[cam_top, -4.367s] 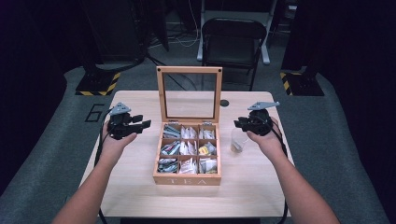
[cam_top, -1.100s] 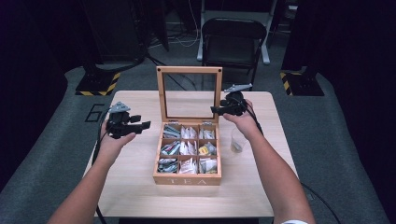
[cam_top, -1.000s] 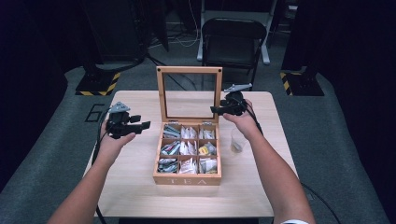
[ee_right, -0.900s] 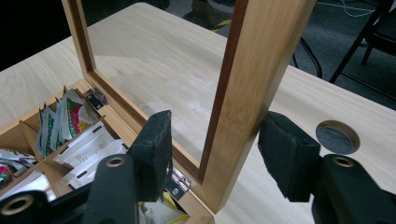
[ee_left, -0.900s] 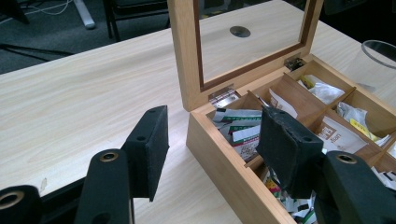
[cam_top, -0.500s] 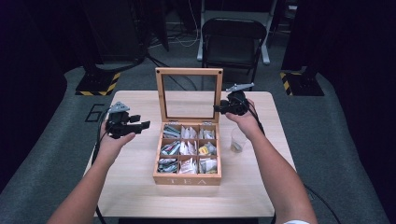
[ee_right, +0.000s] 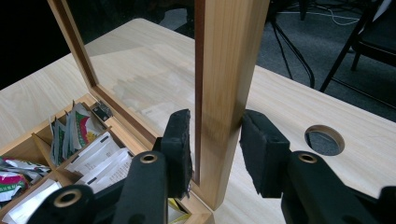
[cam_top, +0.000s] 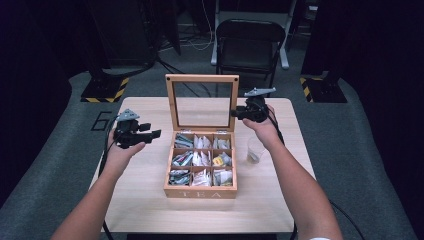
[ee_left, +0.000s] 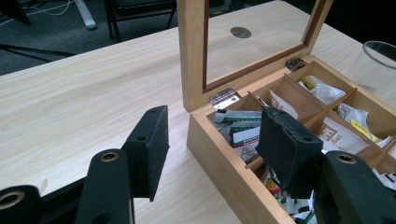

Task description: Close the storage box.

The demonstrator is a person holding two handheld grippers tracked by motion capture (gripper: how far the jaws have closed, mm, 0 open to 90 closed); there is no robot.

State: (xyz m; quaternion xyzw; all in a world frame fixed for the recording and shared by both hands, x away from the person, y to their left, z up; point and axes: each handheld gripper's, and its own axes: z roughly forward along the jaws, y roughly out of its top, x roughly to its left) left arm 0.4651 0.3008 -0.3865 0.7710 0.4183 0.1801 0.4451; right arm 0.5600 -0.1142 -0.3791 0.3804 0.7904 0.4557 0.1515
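A wooden tea box (cam_top: 200, 192) stands in the middle of the table, with several compartments of tea bags (cam_top: 200, 160). Its glass-paned lid (cam_top: 202, 78) stands upright at the back. My right gripper (cam_top: 234, 114) is at the lid's right side rail (ee_right: 224, 70). In the right gripper view its jaws straddle that rail with the pads against both faces, shut on it. My left gripper (cam_top: 155, 134) hovers open over the table left of the box. In the left gripper view it (ee_left: 212, 144) points at the box's near back corner with nothing between its jaws.
A clear glass cup (cam_top: 255, 150) stands right of the box, under my right forearm; its rim (ee_left: 380, 49) also appears past the box. A round cable hole (ee_right: 324, 139) lies behind the lid. A black chair (cam_top: 247, 37) stands beyond the table.
My right gripper moved from the table's right side up to the lid's right rail and over the last second settled around it. The left gripper barely moved. The lid stays upright.
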